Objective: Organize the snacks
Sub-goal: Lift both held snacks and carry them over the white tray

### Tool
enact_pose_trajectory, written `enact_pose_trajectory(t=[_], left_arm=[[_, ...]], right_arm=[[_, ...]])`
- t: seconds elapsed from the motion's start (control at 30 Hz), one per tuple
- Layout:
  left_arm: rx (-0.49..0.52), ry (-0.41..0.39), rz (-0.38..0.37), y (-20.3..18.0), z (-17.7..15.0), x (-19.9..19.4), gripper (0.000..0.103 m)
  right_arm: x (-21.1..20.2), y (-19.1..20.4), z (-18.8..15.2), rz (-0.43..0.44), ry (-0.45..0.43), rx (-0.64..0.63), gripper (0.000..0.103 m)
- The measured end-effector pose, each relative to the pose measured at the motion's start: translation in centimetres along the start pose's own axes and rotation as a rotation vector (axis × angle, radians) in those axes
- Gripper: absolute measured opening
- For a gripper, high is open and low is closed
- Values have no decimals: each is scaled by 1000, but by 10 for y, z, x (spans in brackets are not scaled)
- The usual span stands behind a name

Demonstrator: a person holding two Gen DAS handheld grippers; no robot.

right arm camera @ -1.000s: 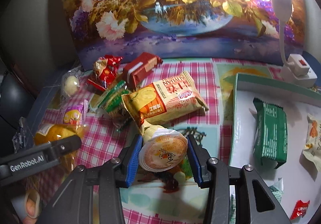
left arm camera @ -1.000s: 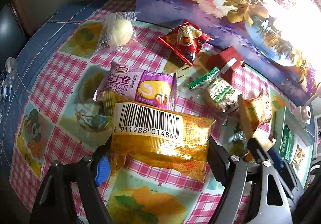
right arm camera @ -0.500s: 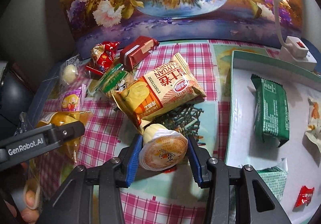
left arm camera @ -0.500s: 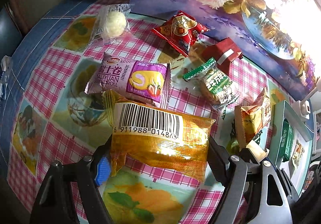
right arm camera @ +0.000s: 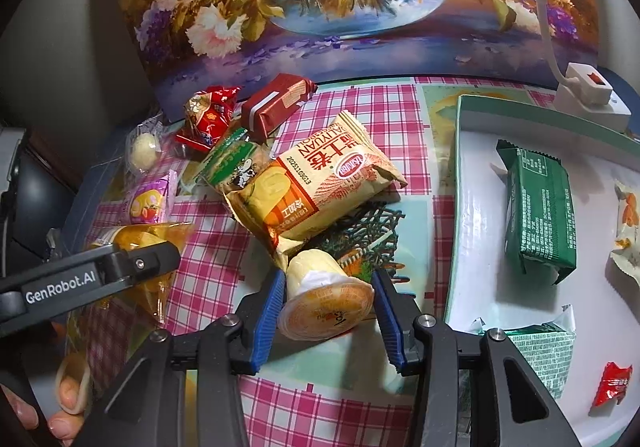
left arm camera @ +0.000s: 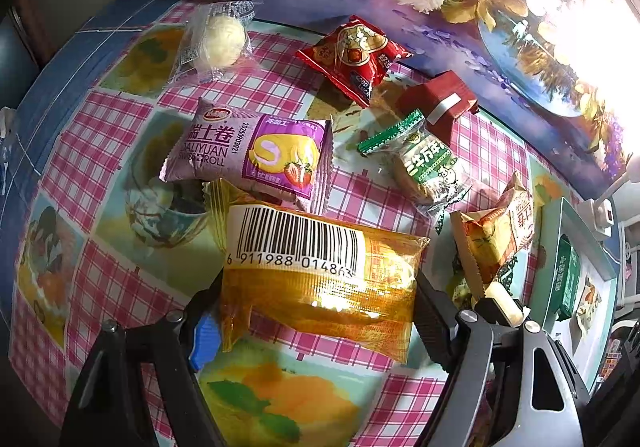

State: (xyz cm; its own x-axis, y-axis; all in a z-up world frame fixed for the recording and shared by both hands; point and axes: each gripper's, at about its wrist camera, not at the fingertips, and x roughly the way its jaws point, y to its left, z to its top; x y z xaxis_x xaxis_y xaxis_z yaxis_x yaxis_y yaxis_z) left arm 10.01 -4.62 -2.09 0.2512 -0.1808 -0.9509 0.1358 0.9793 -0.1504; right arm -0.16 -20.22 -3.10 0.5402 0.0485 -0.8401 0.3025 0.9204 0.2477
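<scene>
My left gripper (left arm camera: 316,307) is shut on a clear orange snack bag with a barcode (left arm camera: 320,279), held above the checked tablecloth; it also shows in the right wrist view (right arm camera: 136,247). My right gripper (right arm camera: 328,307) is shut on a small pudding cup with an orange lid (right arm camera: 324,299), held near the left rim of the white tray (right arm camera: 460,183). On the cloth lie a purple Swiss roll pack (left arm camera: 248,155), a yellow roll pack (right arm camera: 316,191), a green biscuit pack (left arm camera: 424,163), a red pack (left arm camera: 356,57), a dark red box (left arm camera: 440,103) and a wrapped white ball (left arm camera: 218,41).
The tray holds a green pack (right arm camera: 540,211), a pale wrapper (right arm camera: 628,223), another green-white pack (right arm camera: 540,351) and a small red candy (right arm camera: 612,383). A flower painting (right arm camera: 340,7) stands behind. A white power strip (right arm camera: 588,95) lies at the back right.
Both grippers have risen and drawn back a little with their snacks still held. The table items look farther away. The right gripper has shifted slightly toward the tray.
</scene>
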Motion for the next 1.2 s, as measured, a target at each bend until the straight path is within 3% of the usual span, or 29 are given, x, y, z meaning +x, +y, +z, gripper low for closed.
enact_pose_trajectory(t=[0.3, 0.63, 1.2], left_arm=[[25, -26, 4, -9, 0, -10, 82], [66, -83, -63, -39, 0, -34, 82], [290, -163, -197, -143, -27, -62, 82]], right_arm=[[-8, -3, 1, -1, -12, 24, 47], [-46, -16, 21, -17, -112, 58, 47], [-101, -130, 31, -204, -174, 357, 47]])
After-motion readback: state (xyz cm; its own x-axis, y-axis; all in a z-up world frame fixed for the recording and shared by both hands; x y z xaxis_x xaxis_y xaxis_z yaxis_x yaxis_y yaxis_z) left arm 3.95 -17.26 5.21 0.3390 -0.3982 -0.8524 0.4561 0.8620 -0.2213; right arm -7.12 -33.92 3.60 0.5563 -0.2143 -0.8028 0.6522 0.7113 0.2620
